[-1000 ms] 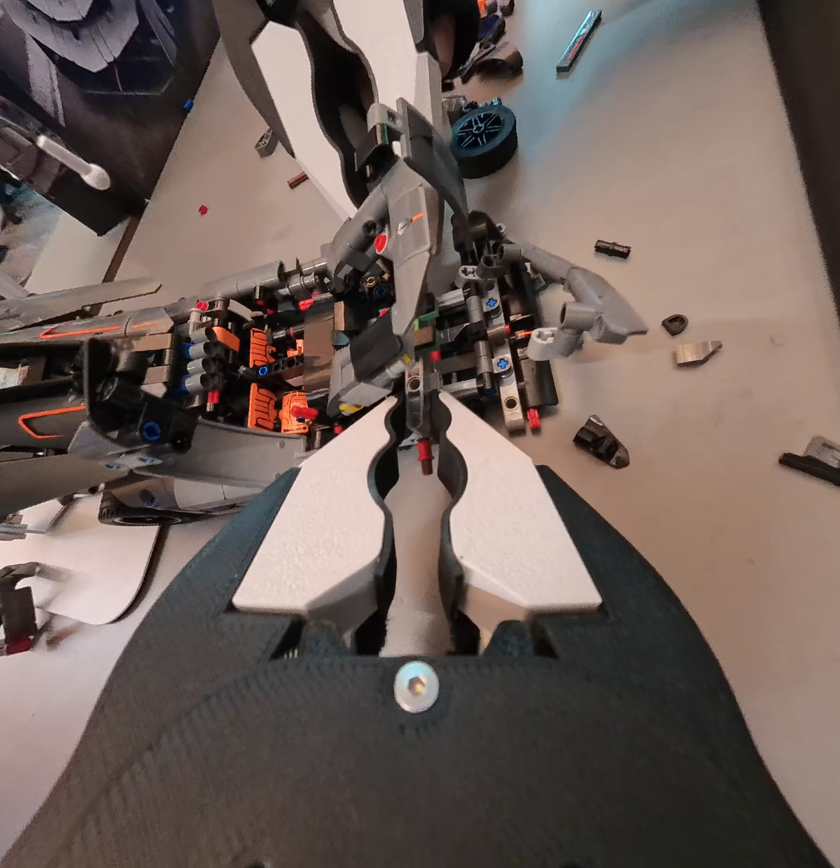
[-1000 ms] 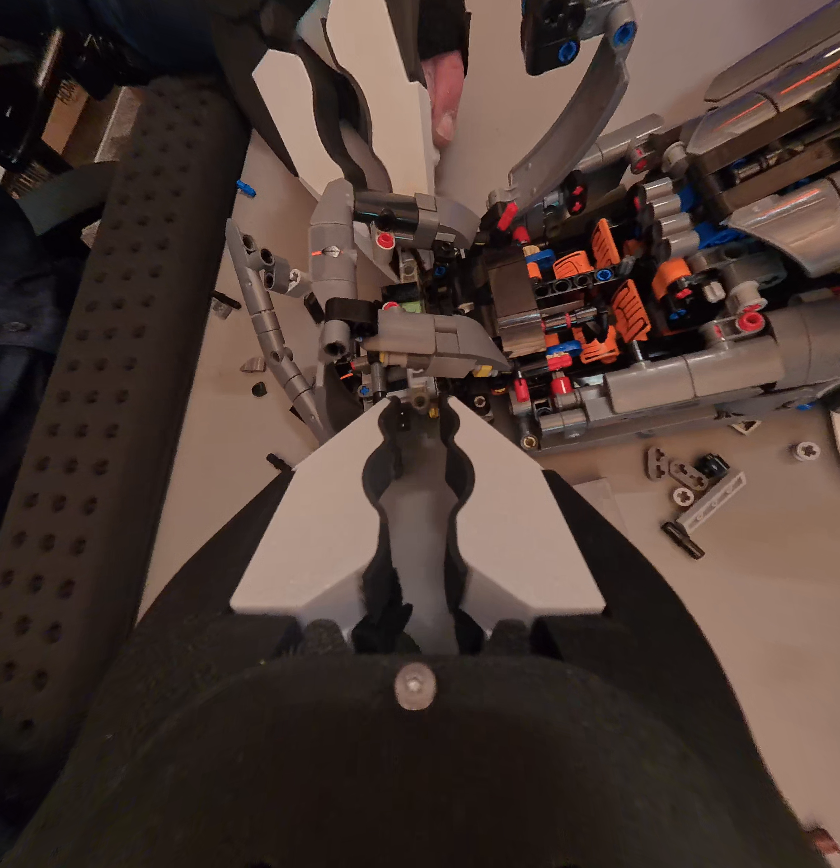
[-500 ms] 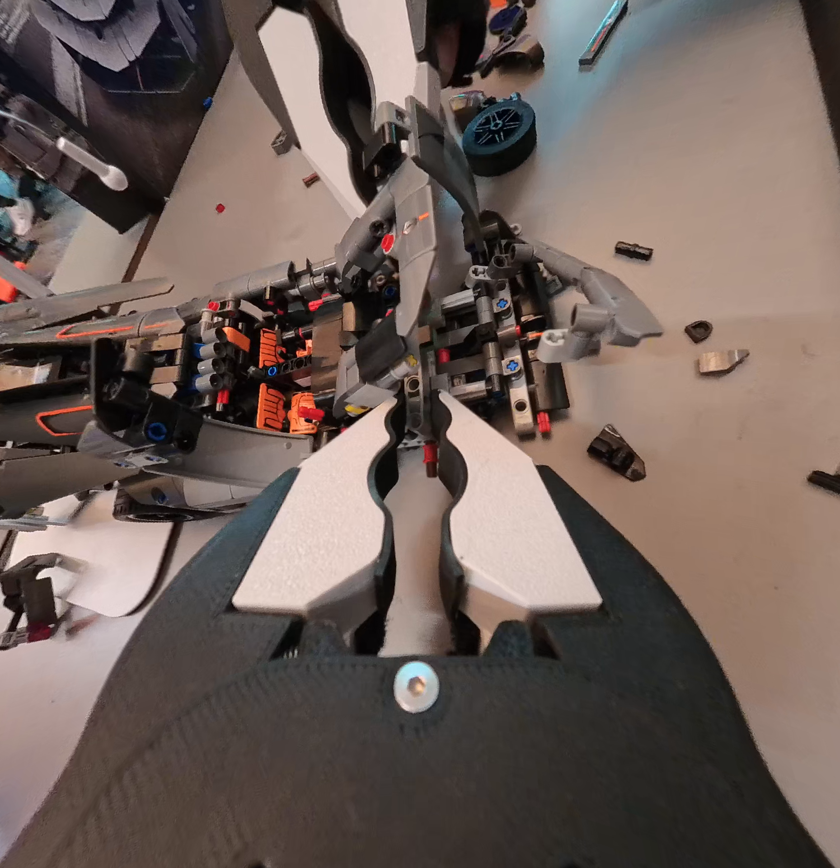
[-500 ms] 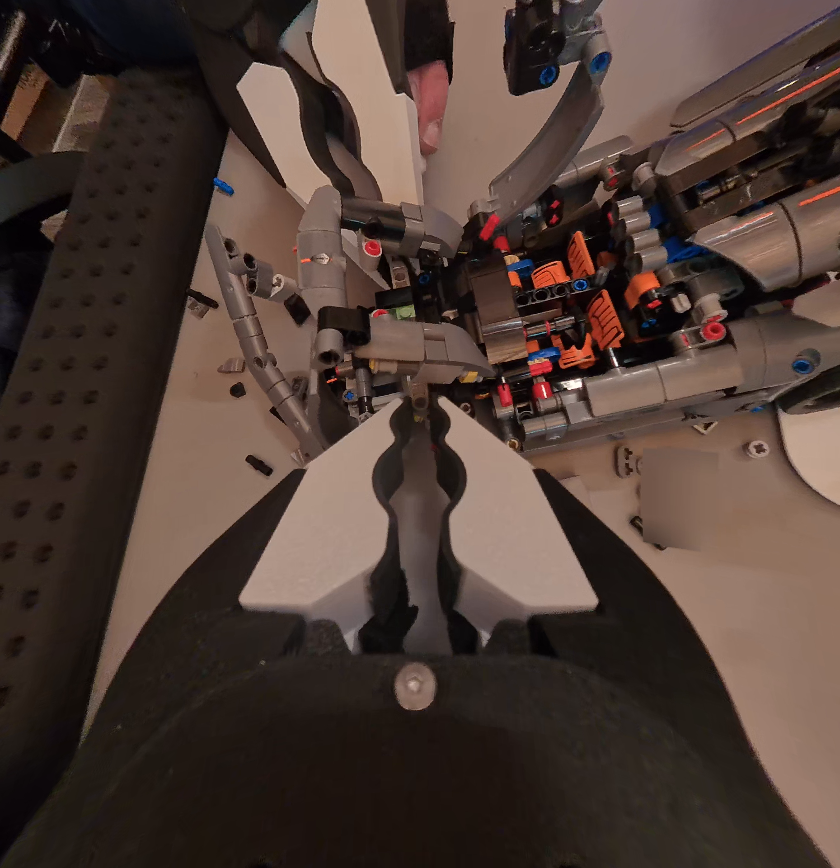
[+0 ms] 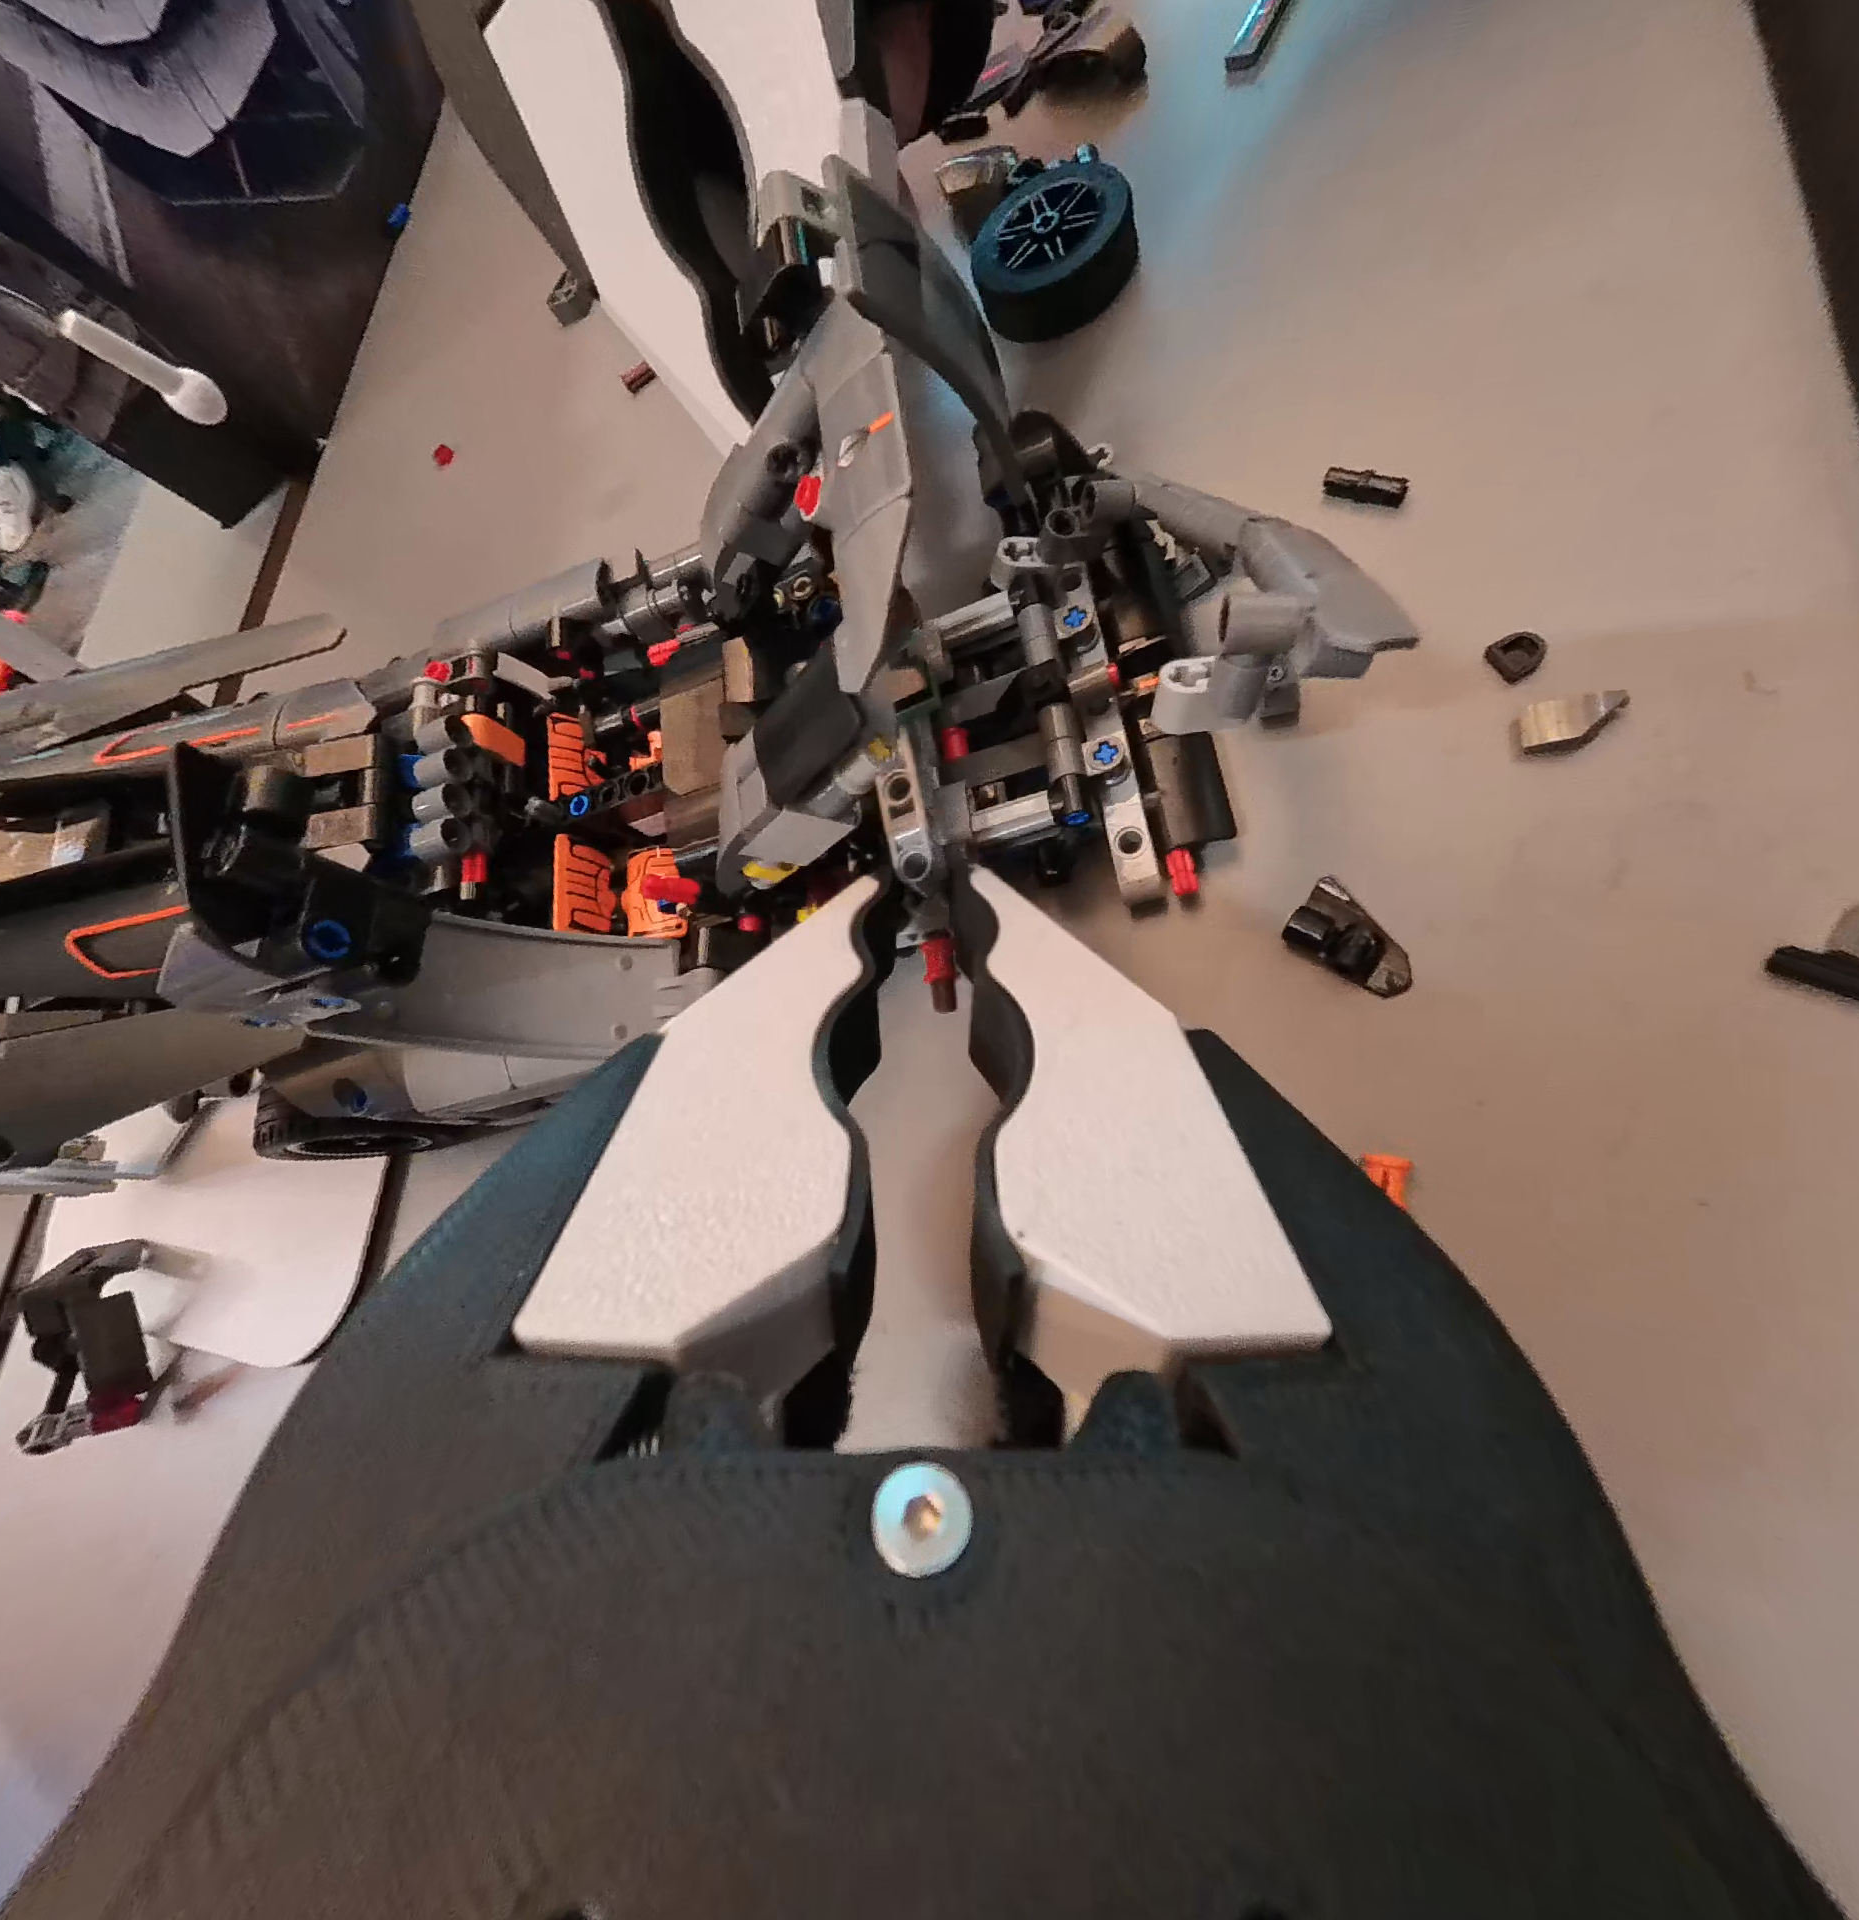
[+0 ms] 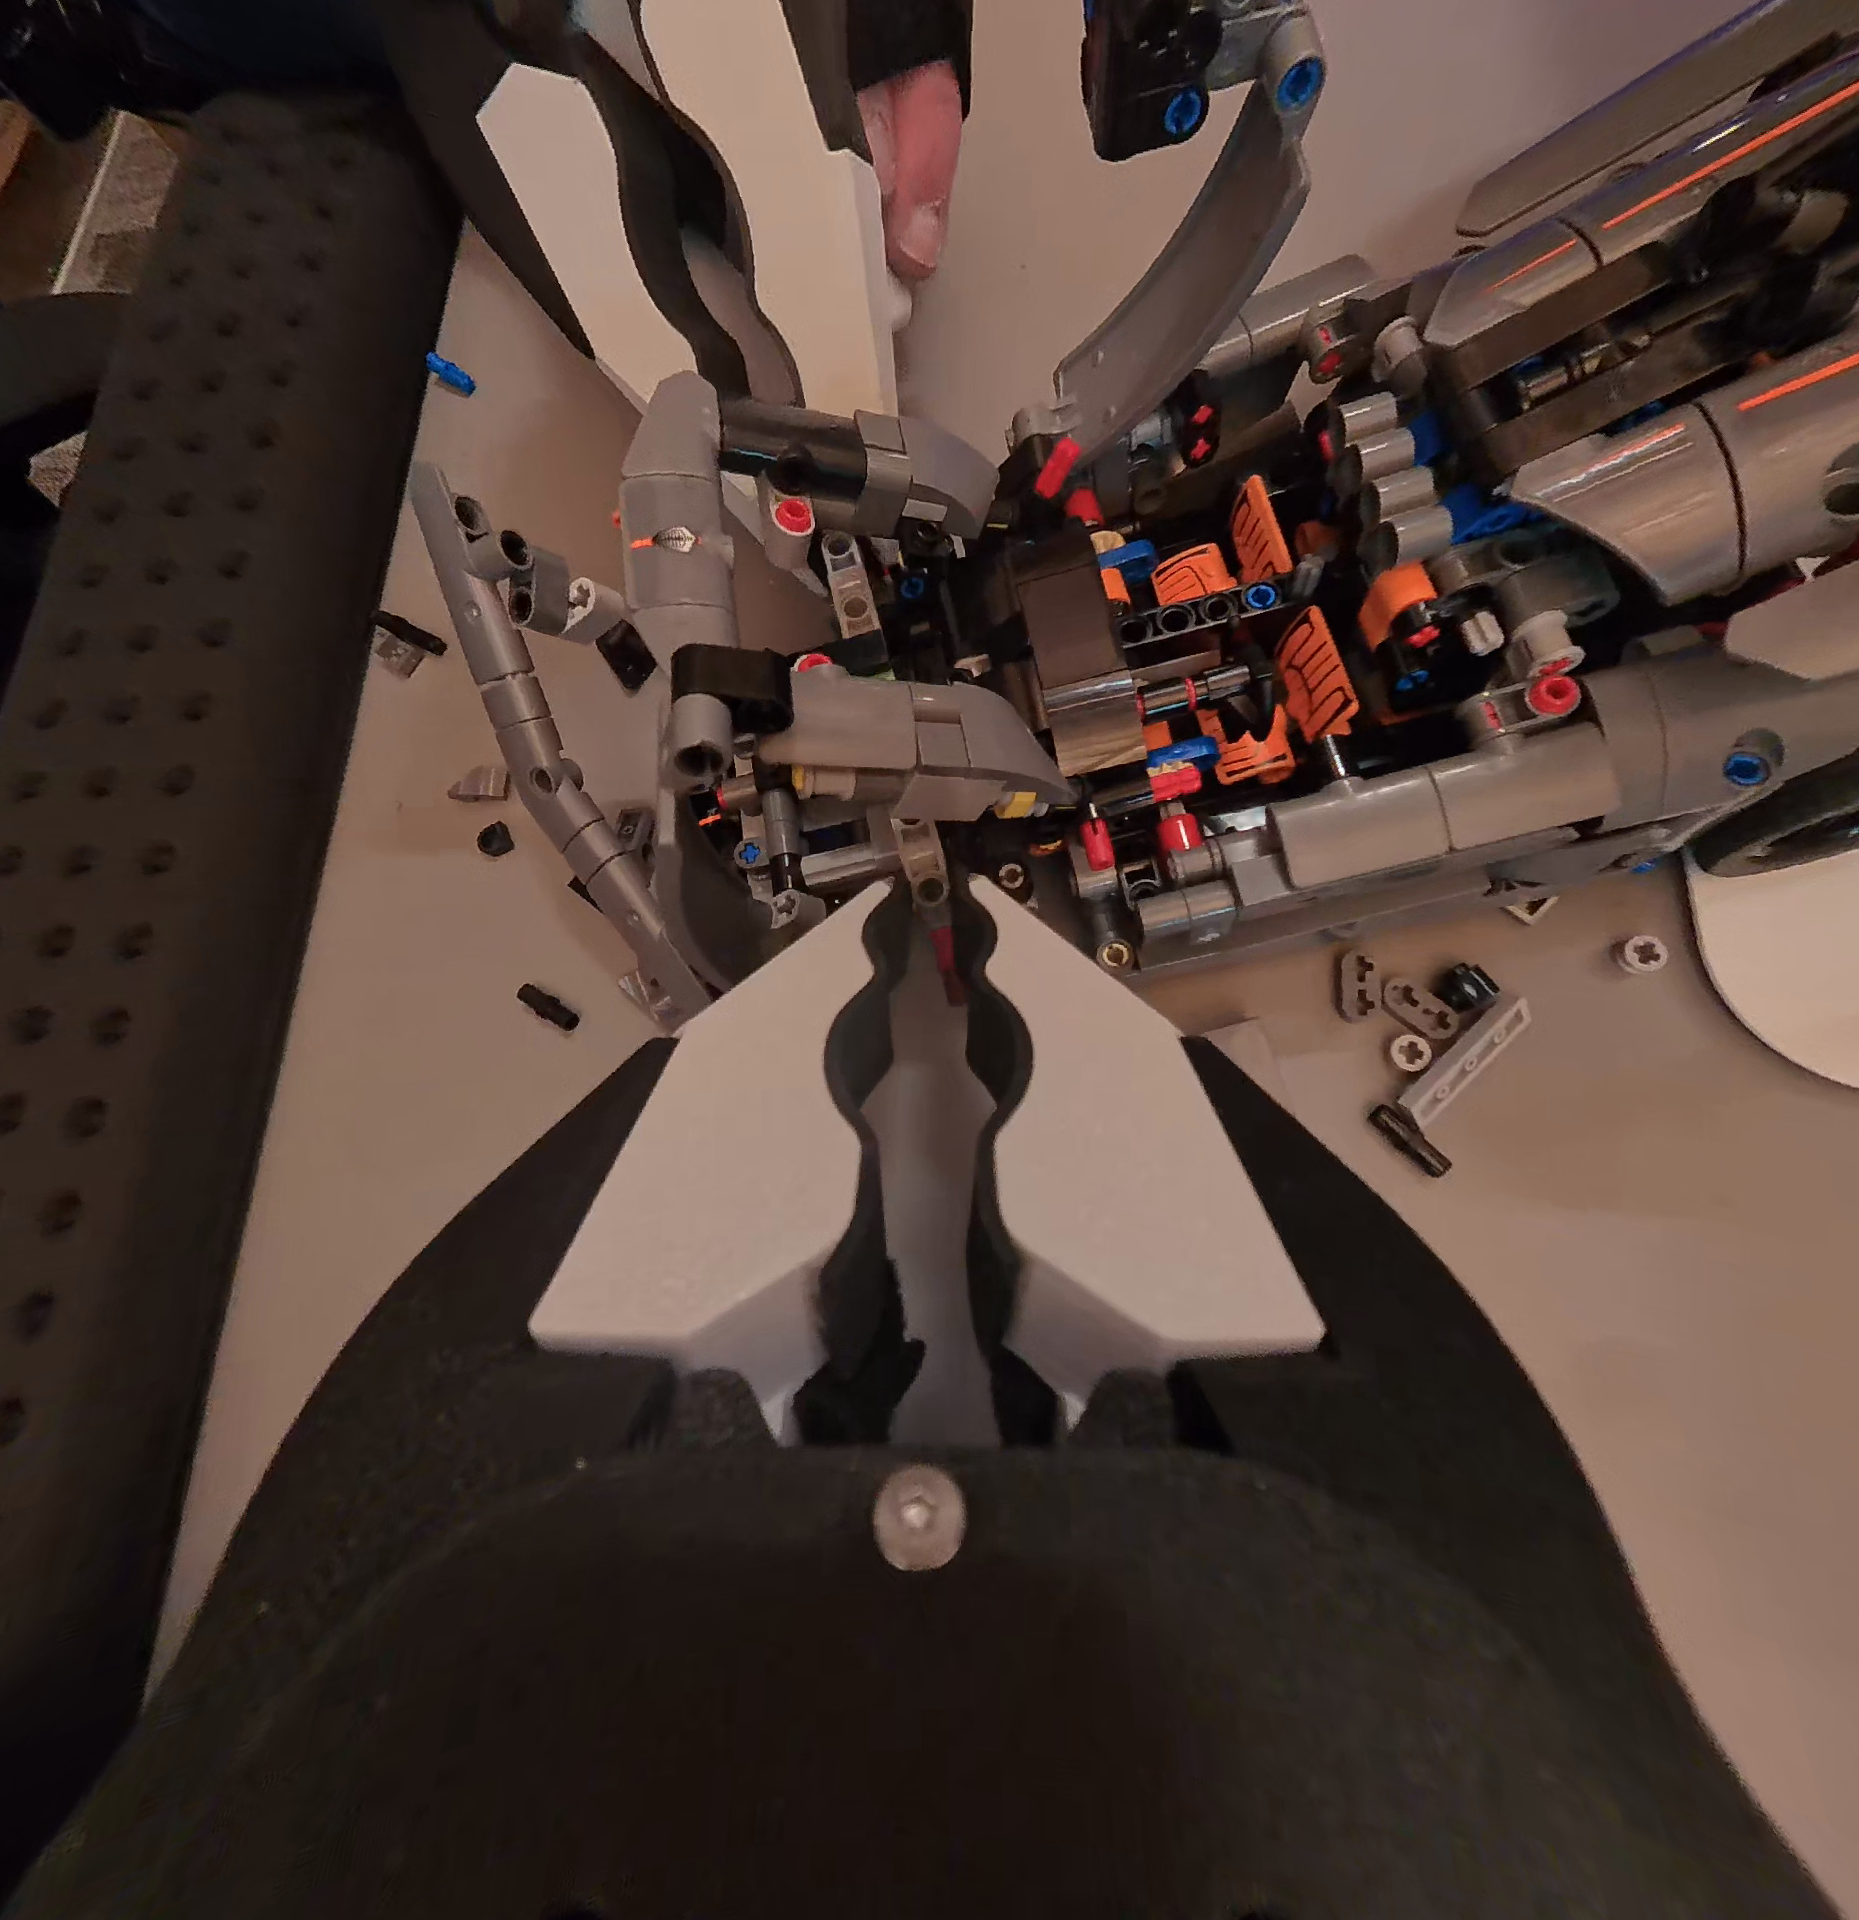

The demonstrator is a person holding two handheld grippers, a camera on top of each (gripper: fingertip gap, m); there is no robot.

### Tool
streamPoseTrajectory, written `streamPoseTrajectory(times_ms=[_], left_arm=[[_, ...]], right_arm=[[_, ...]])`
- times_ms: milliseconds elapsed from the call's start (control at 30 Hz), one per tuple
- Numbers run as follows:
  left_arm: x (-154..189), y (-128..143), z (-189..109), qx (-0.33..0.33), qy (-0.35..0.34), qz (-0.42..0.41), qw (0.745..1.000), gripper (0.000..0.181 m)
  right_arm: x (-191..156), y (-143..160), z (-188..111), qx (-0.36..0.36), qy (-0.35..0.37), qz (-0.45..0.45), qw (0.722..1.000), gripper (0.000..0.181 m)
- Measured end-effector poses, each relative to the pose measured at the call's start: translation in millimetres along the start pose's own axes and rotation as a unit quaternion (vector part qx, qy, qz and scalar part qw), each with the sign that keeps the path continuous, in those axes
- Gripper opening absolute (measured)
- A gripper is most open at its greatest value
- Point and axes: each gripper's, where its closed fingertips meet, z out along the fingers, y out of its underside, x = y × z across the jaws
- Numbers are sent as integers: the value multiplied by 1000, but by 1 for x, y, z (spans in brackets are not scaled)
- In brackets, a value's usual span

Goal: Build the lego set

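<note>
A grey, black and orange Lego car model (image 5: 613, 790) lies on the pale table (image 5: 1527, 312); it also shows in the right wrist view (image 6: 1268, 675). My left gripper (image 5: 923, 883) is shut on a grey liftarm (image 5: 909, 821) at the model's near side, with a red pin (image 5: 937, 951) between the fingers. My right gripper (image 6: 930, 896) is shut on a beige liftarm (image 6: 920, 852) with a red pin (image 6: 946, 948) on the opposite side. Each gripper shows far off in the other's view, touching the model's grey panels (image 5: 696, 208) (image 6: 738, 260). A person's fingertip (image 6: 917, 156) rests on the far gripper.
A black wheel (image 5: 1055, 249), a black pin (image 5: 1366, 485), dark and grey loose pieces (image 5: 1346, 940) and an orange pin (image 5: 1387, 1179) lie right of the model. Small grey parts (image 6: 1424, 1013) and a black perforated pad (image 6: 177, 727) show in the right wrist view. The grippers' ends are close to 8 centimetres from one another. To the black wheel (image 5: 1055, 249): right tips about 12 centimetres, left tips about 20 centimetres.
The right gripper has slid onto the beige liftarm, and its red pin now sits between the fingers. The left gripper keeps its hold; the model has shifted slightly in both views.
</note>
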Motion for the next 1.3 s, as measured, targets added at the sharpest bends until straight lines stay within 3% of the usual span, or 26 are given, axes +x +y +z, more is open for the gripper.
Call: streamPoseTrajectory(times_ms=[300,700,1300], left_arm=[[3,-18,-15,46,-9,48,998,8],[-3,-8,-4,7,-52,78,996,0],[-4,-7,-1,13,-43,68,997,0]], right_arm=[[0,1,0,-3,1,3,1000,4],[-1,0,0,-2,-2,5,1000,5],[-1,0,-3,-2,0,-1,1000,5]])
